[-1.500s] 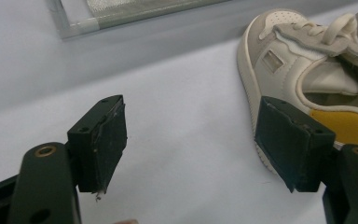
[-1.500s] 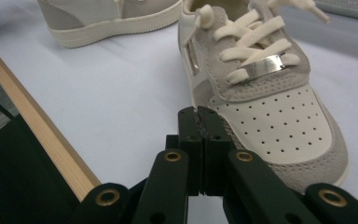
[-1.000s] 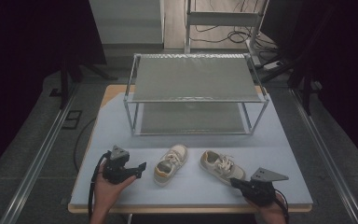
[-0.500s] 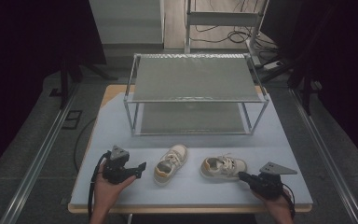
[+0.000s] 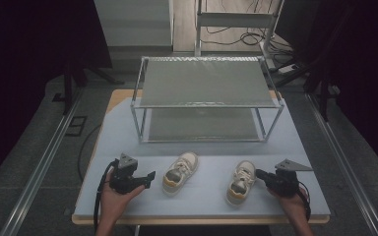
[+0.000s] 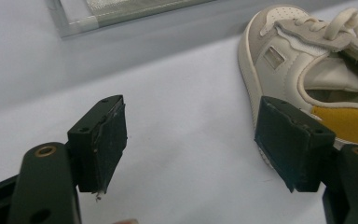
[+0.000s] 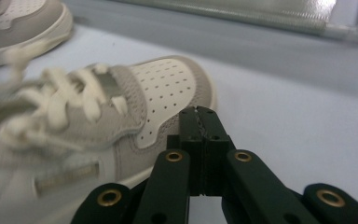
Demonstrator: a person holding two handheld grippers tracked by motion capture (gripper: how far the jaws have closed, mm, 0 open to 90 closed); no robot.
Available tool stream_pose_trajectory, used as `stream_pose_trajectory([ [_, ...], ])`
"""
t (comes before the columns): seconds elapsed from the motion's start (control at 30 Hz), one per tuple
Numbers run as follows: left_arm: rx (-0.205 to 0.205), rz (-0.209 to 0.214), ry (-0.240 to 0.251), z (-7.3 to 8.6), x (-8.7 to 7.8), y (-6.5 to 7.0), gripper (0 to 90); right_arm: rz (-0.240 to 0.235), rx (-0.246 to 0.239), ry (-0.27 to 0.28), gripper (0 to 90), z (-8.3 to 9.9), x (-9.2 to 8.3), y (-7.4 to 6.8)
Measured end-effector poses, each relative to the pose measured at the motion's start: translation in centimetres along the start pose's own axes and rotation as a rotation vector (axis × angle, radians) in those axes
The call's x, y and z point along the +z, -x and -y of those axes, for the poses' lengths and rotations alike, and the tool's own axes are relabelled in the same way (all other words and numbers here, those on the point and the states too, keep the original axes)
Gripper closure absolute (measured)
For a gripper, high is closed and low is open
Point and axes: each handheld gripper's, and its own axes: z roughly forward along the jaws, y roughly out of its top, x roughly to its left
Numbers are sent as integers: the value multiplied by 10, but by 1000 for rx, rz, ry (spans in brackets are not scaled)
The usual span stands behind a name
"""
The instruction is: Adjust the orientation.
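Note:
Two small beige-and-white shoes lie on the pale blue table top [image 5: 202, 204]. The left shoe [image 5: 181, 172] has a yellow lining, and its side fills the right of the left gripper view [image 6: 303, 60]. My left gripper [image 5: 150, 176] rests just left of that shoe, jaws open and empty [image 6: 191, 126]. The right shoe [image 5: 241, 182] points its toe toward the rack. My right gripper [image 5: 258, 173] is shut with nothing between its jaws, its tips [image 7: 198, 114] right against that shoe's side [image 7: 121, 107] near the perforated toe.
A two-level metal rack [image 5: 206, 98] with mesh shelves stands at the back of the table, its lower rail [image 7: 242, 18] just beyond the shoes. The left shoe's toe [image 7: 23, 23] shows at the right gripper view's top left. The table's front edge lies close behind both hands.
The right shoe has swung round from lying crosswise to toe pointing at the rack. My right gripper moved right and forward along its side. The left gripper and left shoe stayed put.

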Motion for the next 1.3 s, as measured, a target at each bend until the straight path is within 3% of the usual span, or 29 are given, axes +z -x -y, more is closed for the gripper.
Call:
stream_pose_trajectory([
  [0.17,-6,1,11,0,-2,-2,248,-8,15,19,891,1,0,1],
  [0.3,-11,-2,14,0,-3,-3,249,-6,0,59,892,-1,-17,-7],
  [0.47,-10,-1,19,0,-4,-3,249,-54,-49,125,892,-3,-47,-31],
  [0.53,-9,-1,18,0,-4,-2,249,-67,-53,134,891,-3,-50,-36],
  [0.67,-7,0,14,0,-3,-2,248,-129,-99,155,891,-5,-57,-62],
  [0.9,-2,3,9,0,-1,0,249,-227,-189,123,891,-7,-48,-102],
  [1.07,5,3,7,0,-1,1,248,-267,-222,27,890,6,-16,-121],
  [1.2,0,2,9,0,-1,0,248,-227,-226,-6,892,12,-6,-119],
  [1.3,-2,1,9,0,-2,-1,249,-240,-222,-2,892,12,-7,-116],
])
